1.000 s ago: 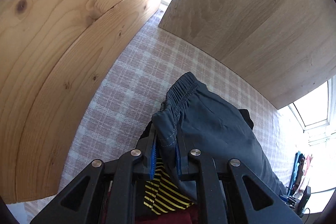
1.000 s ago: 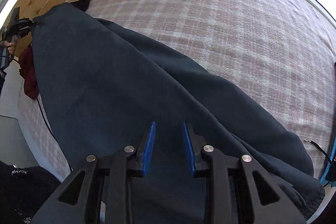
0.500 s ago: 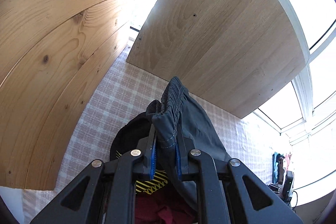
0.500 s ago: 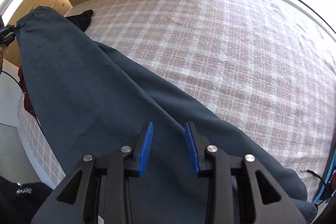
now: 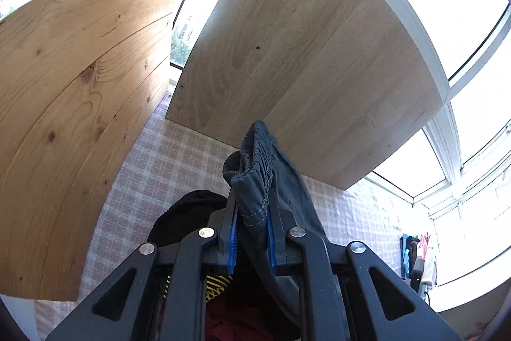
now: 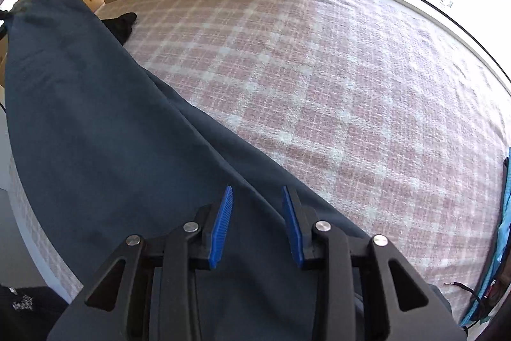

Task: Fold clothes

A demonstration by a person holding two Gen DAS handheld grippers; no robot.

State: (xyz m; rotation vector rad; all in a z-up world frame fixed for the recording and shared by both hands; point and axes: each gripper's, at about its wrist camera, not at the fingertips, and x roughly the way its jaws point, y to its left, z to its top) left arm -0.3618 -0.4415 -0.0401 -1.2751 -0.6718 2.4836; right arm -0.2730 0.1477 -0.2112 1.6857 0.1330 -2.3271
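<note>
A: Start on the left. What has the left gripper [image 5: 252, 229] got?

B: Its blue pads are clamped on the elastic waistband of the dark grey trousers [image 5: 255, 181], which rise above the jaws and hang down to its right, over a black garment [image 5: 185, 213].

A: And on the right?

B: The right gripper [image 6: 257, 226] has its jaws apart, holding nothing. The trousers [image 6: 95, 133] stretch beneath and between its fingers, slanting from upper left to lower right over the pink checked cover [image 6: 335, 85].
</note>
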